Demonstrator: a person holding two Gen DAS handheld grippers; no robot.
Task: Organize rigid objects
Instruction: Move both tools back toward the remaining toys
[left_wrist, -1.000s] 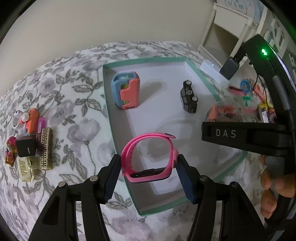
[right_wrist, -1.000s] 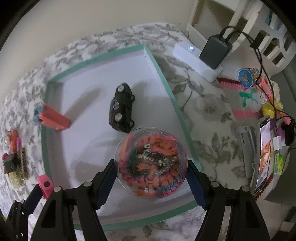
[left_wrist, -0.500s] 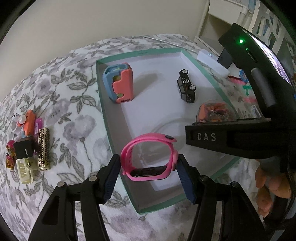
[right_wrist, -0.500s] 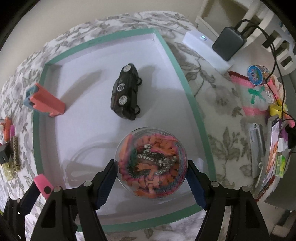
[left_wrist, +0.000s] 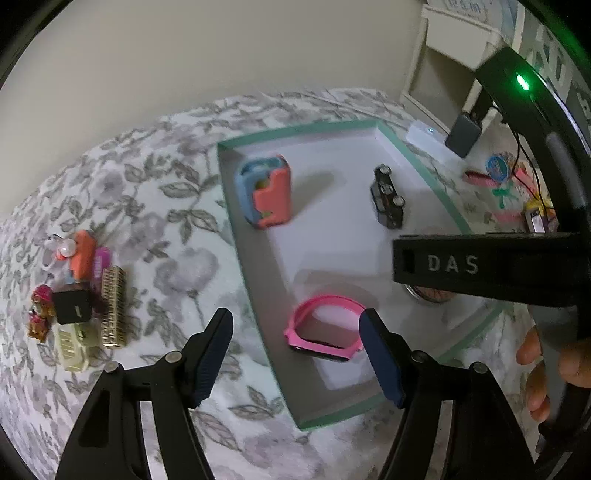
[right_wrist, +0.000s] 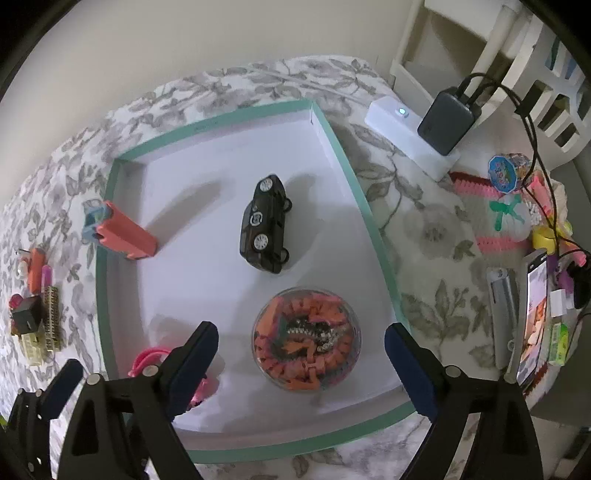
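Observation:
A white tray with a green rim (left_wrist: 291, 134) (right_wrist: 207, 122) lies on the floral cloth. In it lie a pink watch (left_wrist: 325, 332) (right_wrist: 147, 358), a black toy car (left_wrist: 388, 201) (right_wrist: 264, 234), a coral-and-blue case (left_wrist: 267, 195) (right_wrist: 122, 232) and a round clear jar of orange pieces (right_wrist: 306, 339). My left gripper (left_wrist: 295, 350) hangs over the watch, its jaws opening, pads clear of the band. My right gripper (right_wrist: 301, 365) stands over the jar, jaws opening, pads off its sides.
A cluster of small items (left_wrist: 77, 295) (right_wrist: 33, 317) sits on the cloth left of the tray. Right of the tray are a white box with a charger (right_wrist: 417, 136), a phone (right_wrist: 532, 317) and cables. A hand (left_wrist: 546, 373) holds the right gripper.
Both grippers have let go: the left one's pads came off the pink watch, the right one's off the jar. Watch and jar now rest on the tray floor.

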